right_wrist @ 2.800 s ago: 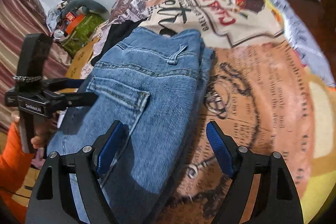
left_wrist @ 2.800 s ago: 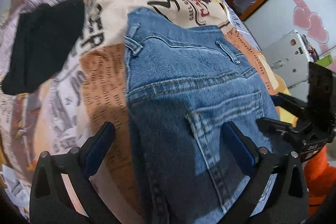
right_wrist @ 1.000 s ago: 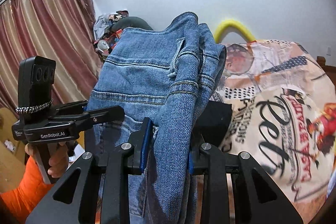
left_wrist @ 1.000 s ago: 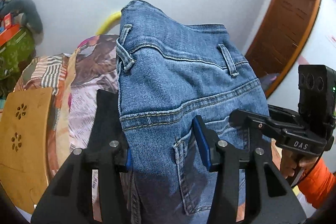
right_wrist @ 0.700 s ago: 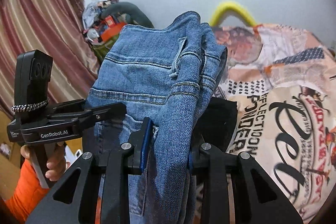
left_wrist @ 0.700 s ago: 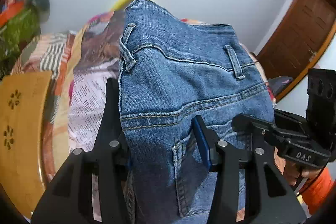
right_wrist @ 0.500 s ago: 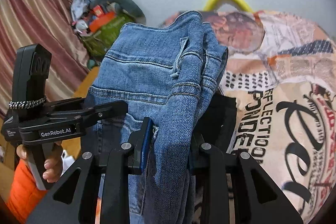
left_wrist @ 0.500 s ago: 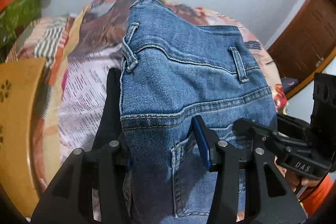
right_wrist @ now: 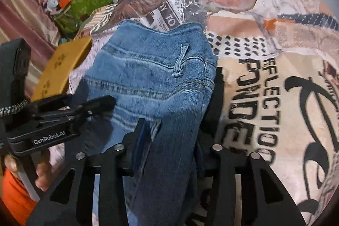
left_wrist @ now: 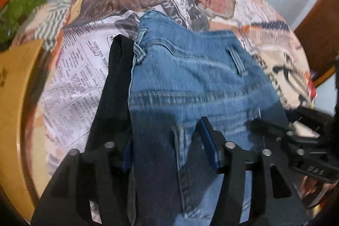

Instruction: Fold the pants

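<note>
Denim fills both of your wrist views: the folded blue jeans [left_wrist: 197,82] sit between your two tools, waistband pointing away from you, over the printed bedspread [left_wrist: 80,77]. Your left gripper [left_wrist: 169,147] is clamped on the jeans' left side, its blue pads pressed into the cloth. Your right gripper [right_wrist: 169,141] is likewise closed on the thick right edge of the jeans, near a belt loop [right_wrist: 181,60]. A black garment [left_wrist: 114,82] lies partly under the jeans on the bedspread, showing along their edges. At the far left, a green patterned bag [right_wrist: 82,7] stands against the wall with orange and grey items piled on top; its contents are too blurred to tell. A tan wooden board [right_wrist: 59,69] sits beside the bed.
</note>
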Motion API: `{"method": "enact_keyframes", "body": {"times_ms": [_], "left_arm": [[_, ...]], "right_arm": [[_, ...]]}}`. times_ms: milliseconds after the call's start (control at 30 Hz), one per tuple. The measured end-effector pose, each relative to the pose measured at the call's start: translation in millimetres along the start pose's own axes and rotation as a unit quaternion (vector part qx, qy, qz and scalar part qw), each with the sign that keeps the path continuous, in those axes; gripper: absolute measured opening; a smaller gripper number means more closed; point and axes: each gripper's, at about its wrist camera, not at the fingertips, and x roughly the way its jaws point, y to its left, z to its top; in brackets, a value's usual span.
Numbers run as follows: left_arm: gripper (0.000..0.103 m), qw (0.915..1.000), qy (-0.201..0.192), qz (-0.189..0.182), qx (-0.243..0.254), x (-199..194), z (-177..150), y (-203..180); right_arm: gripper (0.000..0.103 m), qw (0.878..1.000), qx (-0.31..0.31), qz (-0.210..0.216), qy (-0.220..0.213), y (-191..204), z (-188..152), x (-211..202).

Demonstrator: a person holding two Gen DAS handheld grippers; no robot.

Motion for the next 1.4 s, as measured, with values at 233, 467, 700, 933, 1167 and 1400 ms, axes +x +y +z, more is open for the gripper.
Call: {"method": "enact_keyframes", "body": {"times_ms": [233,467,700,933,1167,1400], "left_arm": [[0.061,0.9993,-0.036,0.009,0.0,-62,-14,-7],[0.061,0.9891,-0.143,0.031,0.017,-180,-38,-35],[0.061,0.9633,-0.255,0.065,0.05,-301,-80,-76],[0.061,0.9321,-0.353,0.06,0.056,-398,-141,-113],[0.068,0.9042,-0.418,0.07,0.055,-443,-193,-140],[0.088,0.8961,-0.433,0.08,0.054,-451,-220,-152]], "right_arm": [[0.047,0.997,-0.047,-0.016,-0.058,19,-22,-66],[0.049,0.983,-0.058,0.002,-0.173,53,-43,-172],[0.049,0.953,-0.072,0.02,-0.293,84,-77,-283],[0.049,0.922,-0.088,0.026,-0.377,108,-129,-360],[0.051,0.9,-0.089,-0.005,-0.427,124,-175,-394],[0.079,0.899,-0.069,-0.032,-0.432,122,-186,-396]]}}
